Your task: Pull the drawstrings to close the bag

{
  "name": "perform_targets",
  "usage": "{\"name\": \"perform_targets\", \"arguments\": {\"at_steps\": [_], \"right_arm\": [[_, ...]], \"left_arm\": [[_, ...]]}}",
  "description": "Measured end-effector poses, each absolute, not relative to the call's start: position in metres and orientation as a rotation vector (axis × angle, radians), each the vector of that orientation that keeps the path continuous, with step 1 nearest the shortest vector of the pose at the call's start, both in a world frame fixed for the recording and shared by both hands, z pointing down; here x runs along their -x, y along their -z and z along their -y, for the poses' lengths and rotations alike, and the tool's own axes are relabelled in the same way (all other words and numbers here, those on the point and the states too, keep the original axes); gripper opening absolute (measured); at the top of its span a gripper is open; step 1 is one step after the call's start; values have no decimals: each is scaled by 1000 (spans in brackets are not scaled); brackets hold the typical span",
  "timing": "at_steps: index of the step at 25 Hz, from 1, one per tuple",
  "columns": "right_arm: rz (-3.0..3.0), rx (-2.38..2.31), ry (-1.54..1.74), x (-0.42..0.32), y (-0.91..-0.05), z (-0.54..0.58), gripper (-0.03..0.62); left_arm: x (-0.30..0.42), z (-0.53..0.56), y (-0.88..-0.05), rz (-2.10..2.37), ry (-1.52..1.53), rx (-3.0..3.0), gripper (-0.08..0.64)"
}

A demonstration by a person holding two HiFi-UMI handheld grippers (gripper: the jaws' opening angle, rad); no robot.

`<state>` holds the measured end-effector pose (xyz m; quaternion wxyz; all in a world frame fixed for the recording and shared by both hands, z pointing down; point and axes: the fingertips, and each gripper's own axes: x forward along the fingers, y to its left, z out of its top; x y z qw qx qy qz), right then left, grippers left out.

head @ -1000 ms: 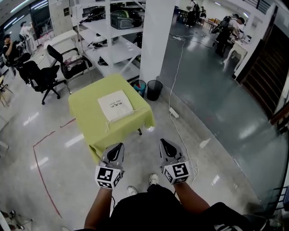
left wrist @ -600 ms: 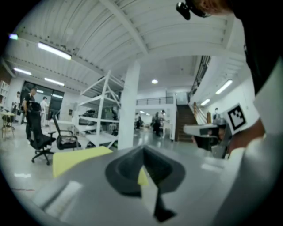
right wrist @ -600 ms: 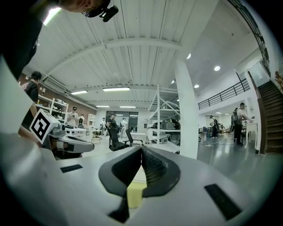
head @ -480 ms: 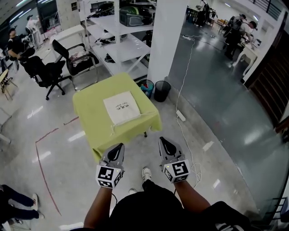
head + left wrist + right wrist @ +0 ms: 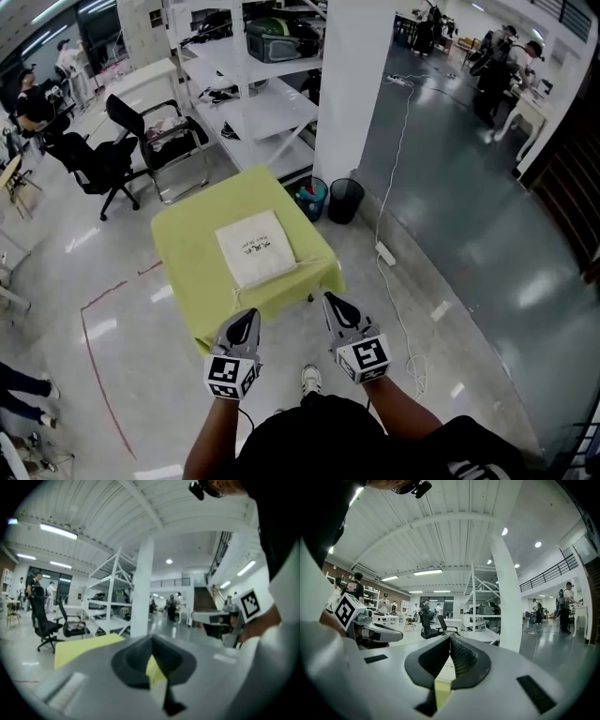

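Pointing forward side by side just short of the counter's near edge, the left tool and right tool both have their jaws pressed together with nothing between them. Beyond them the counter, draped in yellow-green cloth, carries the flat white bag near its middle, untouched. A thin drawstring seems to trail along its near edge, though it is faint. Farther off stand two bins, a white pillar and open shelving.
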<state>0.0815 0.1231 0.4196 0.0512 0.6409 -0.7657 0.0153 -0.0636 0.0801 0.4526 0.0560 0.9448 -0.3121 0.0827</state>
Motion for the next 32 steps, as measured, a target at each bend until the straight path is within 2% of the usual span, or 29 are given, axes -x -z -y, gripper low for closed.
{"name": "perform_targets", "arguments": {"at_steps": [14, 32], "right_arm": [[2446, -1798, -125, -110, -456, -70, 8], [2430, -1688, -205, -77, -480, -8, 8]], "left_arm": [[59, -37, -483, 1162, -378, -2748, 6], [97, 0, -511, 1271, -412, -2634, 6]]}}
